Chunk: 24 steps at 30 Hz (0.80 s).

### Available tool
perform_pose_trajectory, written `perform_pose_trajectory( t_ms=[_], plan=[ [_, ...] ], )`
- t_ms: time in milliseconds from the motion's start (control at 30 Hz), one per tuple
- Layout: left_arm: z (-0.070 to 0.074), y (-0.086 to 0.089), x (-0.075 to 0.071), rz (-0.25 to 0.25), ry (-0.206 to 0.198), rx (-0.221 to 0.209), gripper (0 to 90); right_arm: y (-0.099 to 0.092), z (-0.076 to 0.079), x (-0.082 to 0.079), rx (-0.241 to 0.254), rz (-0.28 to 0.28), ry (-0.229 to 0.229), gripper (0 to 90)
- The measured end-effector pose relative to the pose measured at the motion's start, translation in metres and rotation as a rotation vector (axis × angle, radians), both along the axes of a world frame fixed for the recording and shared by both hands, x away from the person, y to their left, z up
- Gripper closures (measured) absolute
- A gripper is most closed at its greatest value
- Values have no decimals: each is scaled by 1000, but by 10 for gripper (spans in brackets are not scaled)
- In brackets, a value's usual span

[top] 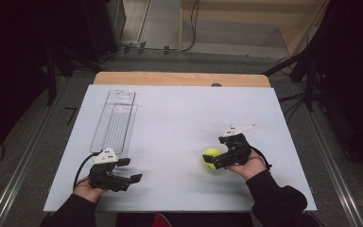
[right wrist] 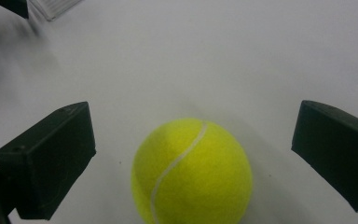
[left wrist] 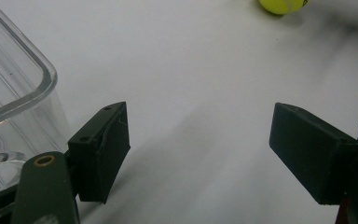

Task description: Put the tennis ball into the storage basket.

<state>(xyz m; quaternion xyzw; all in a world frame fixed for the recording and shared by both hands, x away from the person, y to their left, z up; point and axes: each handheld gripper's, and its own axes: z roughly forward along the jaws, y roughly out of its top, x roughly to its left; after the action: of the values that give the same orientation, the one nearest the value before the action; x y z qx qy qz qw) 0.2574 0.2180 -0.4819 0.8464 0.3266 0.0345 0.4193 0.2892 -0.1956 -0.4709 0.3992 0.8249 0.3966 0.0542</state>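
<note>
A yellow-green tennis ball (top: 212,158) lies on the white tabletop (top: 179,118) at the right front. My right gripper (top: 217,156) is open around it, held by a hand in a dark sleeve. In the right gripper view the ball (right wrist: 192,170) sits between the two black jaws, clear of both, and the gripper (right wrist: 195,122) is wide open. My left gripper (top: 131,170) rests at the left front, open with nothing in it. Its own view shows the gripper (left wrist: 200,135) over bare table, with the ball (left wrist: 282,4) far off at the top edge.
A long clear plastic container (top: 116,120) lies at the left of the table, running front to back; its rounded corner (left wrist: 18,98) is just left of my left jaw. A wooden table edge (top: 179,78) shows behind the white top. Dark stands flank the table.
</note>
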Motion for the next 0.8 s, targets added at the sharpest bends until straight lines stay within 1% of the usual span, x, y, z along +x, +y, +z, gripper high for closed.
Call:
perform_pose_trajectory(
  t_ms=[233, 333, 467, 633, 767, 800],
  plan=[
    [0, 0, 0, -1, -1, 0, 208, 2, -6, -1, -16, 7, 14, 0],
    [1, 0, 0, -3, 0, -2, 208, 3, -9, -1, -17, -8, 31, 0],
    [1, 0, -1, -3, -2, 0, 208, 3, -13, -1, -22, -11, 45, 0],
    [1, 0, -1, -5, -2, 0, 208, 5, -17, -2, -39, 0, 56, 0],
    [1, -1, -1, -5, -2, 0, 208, 7, -20, -3, -52, -4, 82, 0],
    [1, -1, -1, -5, -2, 0, 208, 7, -21, -3, -59, 3, 81, 0]
  ],
)
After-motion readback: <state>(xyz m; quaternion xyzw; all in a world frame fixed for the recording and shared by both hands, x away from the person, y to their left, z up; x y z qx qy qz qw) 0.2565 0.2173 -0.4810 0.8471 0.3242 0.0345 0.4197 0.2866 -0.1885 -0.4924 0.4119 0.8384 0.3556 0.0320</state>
